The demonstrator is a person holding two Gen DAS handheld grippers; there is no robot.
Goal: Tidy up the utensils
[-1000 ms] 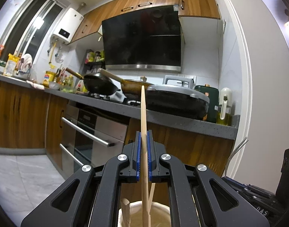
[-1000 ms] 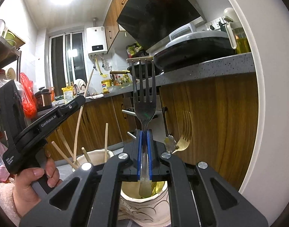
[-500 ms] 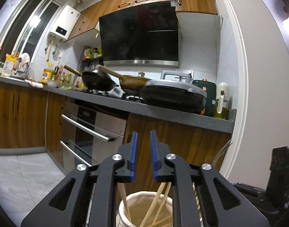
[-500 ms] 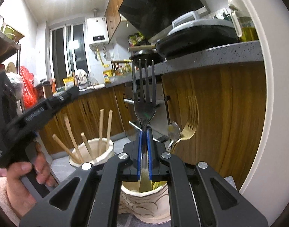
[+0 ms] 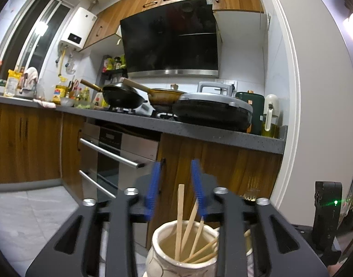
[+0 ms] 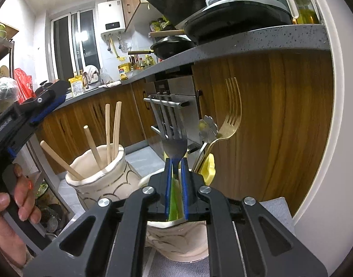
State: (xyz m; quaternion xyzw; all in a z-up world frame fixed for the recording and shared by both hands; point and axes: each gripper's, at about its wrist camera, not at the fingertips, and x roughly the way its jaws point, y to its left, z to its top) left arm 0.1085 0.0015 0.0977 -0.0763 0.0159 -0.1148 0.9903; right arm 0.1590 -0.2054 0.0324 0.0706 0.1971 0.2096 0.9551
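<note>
My left gripper [image 5: 176,185] is open and empty above a cream ceramic jar [image 5: 158,251] that holds several wooden chopsticks [image 5: 180,217]. That jar [image 6: 95,184] and its chopsticks [image 6: 112,131] also show in the right wrist view. My right gripper [image 6: 176,175] stands over a second cream jar [image 6: 176,237]. A silver fork [image 6: 172,133] stands tines up between its blue pads, which are slightly parted; I cannot tell if they still grip it. A gold fork [image 6: 230,120] and a flower-ended utensil [image 6: 207,127] stand in the same jar.
Wooden cabinet fronts [image 6: 280,127] and a grey counter [image 5: 199,129] rise just behind the jars. An oven with steel handles [image 5: 107,154] is to the left. A grey cloth [image 6: 275,210] lies under the jars. The left hand [image 6: 10,219] shows in the right wrist view.
My left gripper let go of the chopstick, which dropped into the jar, and opened wider. My right gripper lowered the silver fork into its jar and its pads have parted slightly.
</note>
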